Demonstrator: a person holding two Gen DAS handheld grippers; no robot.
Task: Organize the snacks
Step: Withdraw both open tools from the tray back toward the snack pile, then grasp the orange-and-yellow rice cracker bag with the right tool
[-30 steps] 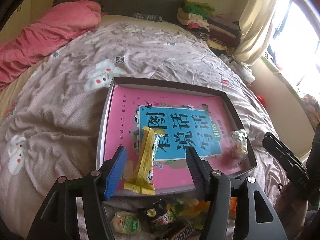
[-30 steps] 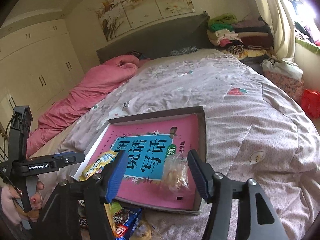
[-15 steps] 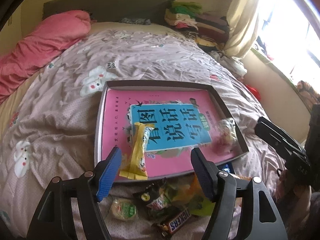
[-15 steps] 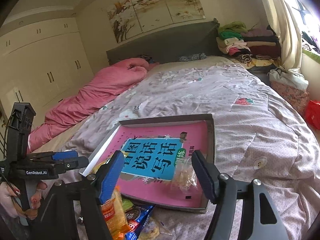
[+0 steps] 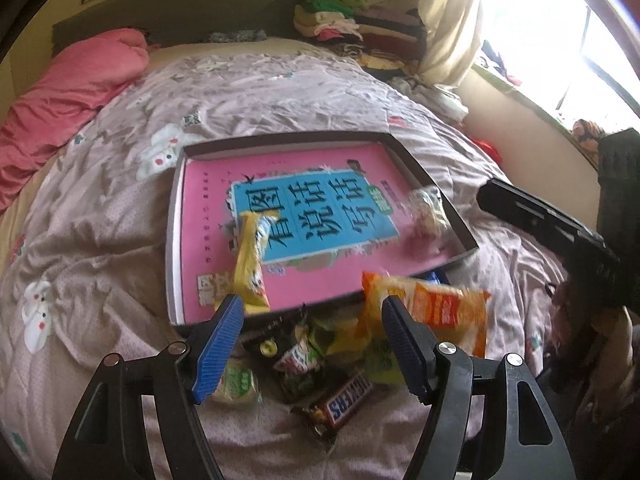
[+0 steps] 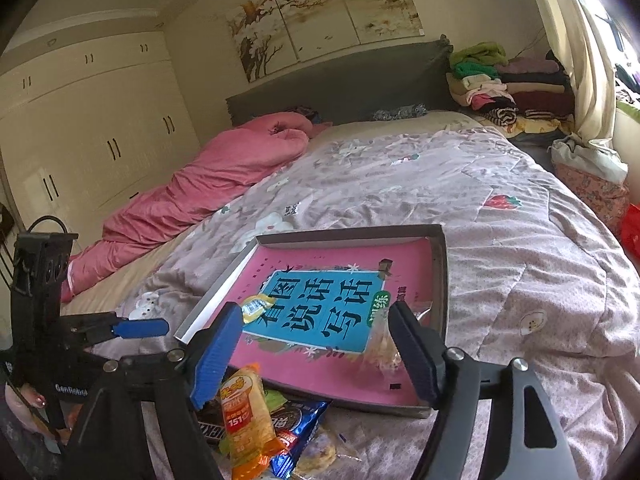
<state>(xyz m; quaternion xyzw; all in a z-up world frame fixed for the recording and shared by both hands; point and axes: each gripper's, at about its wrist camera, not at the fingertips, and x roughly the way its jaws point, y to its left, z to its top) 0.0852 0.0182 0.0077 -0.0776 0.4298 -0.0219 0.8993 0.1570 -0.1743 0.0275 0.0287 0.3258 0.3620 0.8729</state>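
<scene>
Bedspread (image 5: 280, 92) scene: two snacks boxed, most still outside.
Left gripper (image 5: 312, 344) stood open and empty; right gripper (image 6: 316, 352) was opening, empty. Yellow packet (image 5: 250, 264) and clear bag (image 5: 426, 210) lay in the box (image 5: 174, 240); snack pile (image 5: 340, 360) waited just before its near edge.

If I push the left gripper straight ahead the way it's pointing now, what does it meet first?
Most likely the loose snack pile on the bedspread, just short of the tray. Between the left gripper fingers lie dark wrappers and a Snickers bar. The jaws are open and empty. Depth is unclear.
</scene>
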